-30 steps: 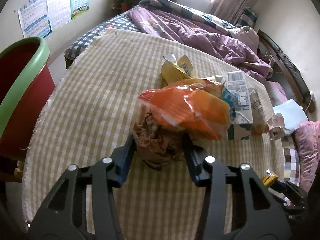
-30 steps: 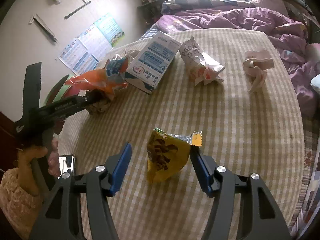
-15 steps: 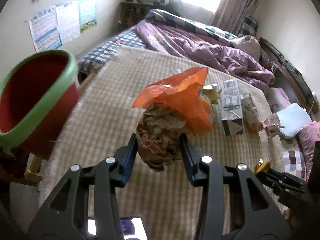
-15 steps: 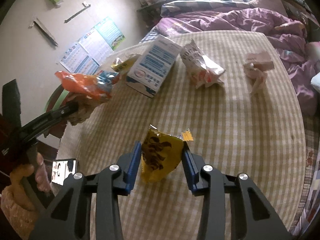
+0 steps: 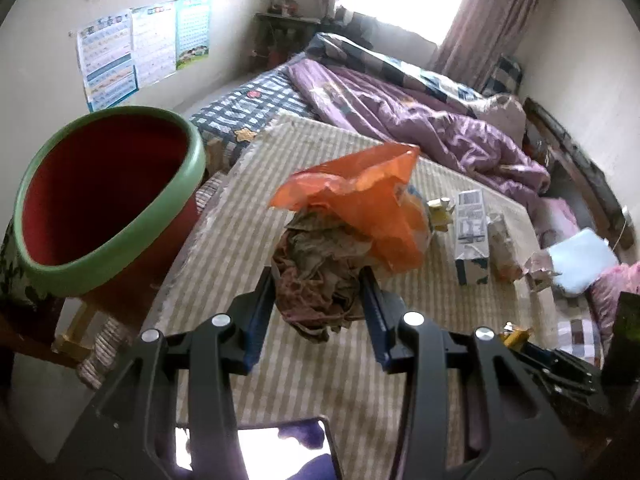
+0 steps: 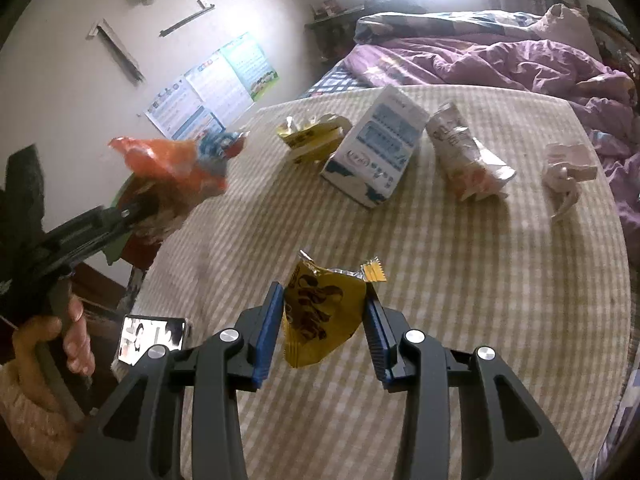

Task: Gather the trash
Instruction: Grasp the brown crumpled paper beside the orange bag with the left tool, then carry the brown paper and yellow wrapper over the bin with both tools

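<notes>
Checked bench beside a bed, left gripper fingers pinching a crumpled brown wad under an orange bag, red bin left of them, right gripper fingers just closed, clamping a yellow wrapper, milk carton beyond

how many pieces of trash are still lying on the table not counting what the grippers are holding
4: a yellow wrapper at the far left, the milk carton beside it, a white crumpled bag right of the carton, and a pale paper scrap near the right edge. Some may be hidden.
</notes>
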The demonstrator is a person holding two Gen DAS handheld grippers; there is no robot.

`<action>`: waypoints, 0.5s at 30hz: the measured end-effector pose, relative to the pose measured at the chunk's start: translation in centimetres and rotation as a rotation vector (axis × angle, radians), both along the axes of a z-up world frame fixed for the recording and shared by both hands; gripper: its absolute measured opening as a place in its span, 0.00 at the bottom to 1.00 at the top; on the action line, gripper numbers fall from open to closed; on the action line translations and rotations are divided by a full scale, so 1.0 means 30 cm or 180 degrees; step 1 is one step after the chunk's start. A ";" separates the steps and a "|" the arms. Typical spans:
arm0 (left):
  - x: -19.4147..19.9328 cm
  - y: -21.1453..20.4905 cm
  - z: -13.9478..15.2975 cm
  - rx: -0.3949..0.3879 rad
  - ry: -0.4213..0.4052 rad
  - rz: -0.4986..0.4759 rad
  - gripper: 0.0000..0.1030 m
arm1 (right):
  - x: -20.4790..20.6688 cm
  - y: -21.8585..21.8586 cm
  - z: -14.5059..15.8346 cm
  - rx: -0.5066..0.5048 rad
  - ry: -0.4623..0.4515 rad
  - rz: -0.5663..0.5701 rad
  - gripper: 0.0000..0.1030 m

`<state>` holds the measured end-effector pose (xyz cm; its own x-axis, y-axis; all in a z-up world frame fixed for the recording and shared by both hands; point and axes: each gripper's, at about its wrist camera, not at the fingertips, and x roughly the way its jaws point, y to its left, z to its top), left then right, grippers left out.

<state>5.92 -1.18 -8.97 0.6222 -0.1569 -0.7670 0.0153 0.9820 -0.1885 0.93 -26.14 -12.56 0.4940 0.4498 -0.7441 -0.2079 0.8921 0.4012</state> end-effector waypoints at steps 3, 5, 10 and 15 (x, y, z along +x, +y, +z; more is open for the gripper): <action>0.027 -0.012 -0.027 0.0041 0.0107 -0.0111 0.40 | -0.012 0.006 -0.002 0.0002 0.0011 0.0012 0.38; 0.046 -0.019 -0.060 0.0065 0.0270 -0.0180 0.40 | -0.016 0.000 -0.009 0.0010 0.0045 -0.0003 0.38; 0.029 0.004 -0.105 0.0054 0.0351 -0.0065 0.40 | -0.019 -0.025 -0.015 0.0022 0.0075 -0.0095 0.38; 0.024 0.020 -0.134 0.0230 0.0489 -0.0002 0.40 | -0.009 -0.028 -0.022 0.0011 0.0097 -0.0121 0.38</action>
